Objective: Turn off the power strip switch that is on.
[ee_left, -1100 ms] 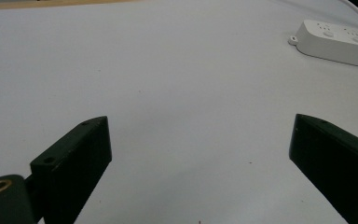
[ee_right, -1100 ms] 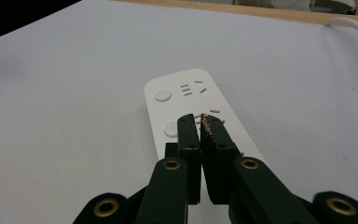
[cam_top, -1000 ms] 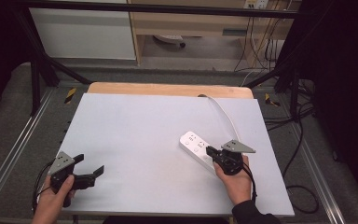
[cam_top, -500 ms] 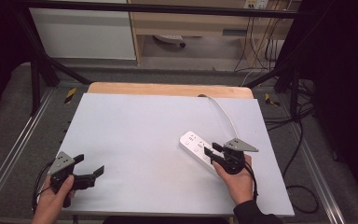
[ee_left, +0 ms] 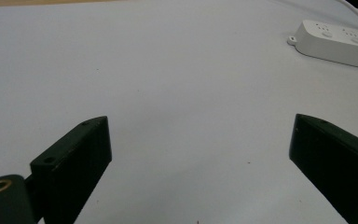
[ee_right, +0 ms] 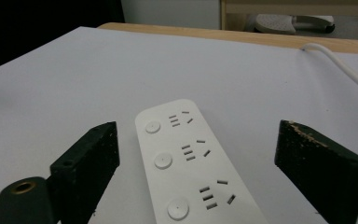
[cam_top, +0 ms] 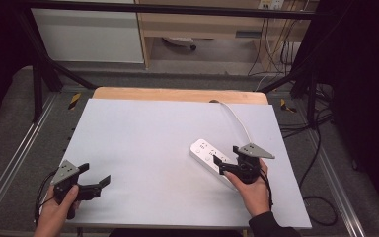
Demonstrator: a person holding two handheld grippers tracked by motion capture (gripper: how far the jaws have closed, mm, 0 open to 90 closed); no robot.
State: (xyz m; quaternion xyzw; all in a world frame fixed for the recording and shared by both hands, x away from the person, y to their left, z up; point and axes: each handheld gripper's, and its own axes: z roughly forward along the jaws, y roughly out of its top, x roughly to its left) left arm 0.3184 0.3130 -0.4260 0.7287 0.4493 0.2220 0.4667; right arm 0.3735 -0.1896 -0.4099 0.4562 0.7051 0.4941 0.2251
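High view shows a white power strip (cam_top: 211, 157) lying toward the right side of the tabletop (cam_top: 143, 138), its white cord (cam_top: 237, 121) running off to the far edge. The right gripper (cam_top: 225, 165) sits over the strip's near end with its jaws spread wide, one on each side of the strip, not touching it. The left gripper (cam_top: 94, 177) rests near the tabletop's near left corner, jaws also wide apart and holding nothing.

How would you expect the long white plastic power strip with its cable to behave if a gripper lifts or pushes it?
The white plastic power strip looks rigid and flat, so it should slide rather than roll. Its smooth casing may slip between jaws. The attached white cable is probably floppy and would likely drag behind.
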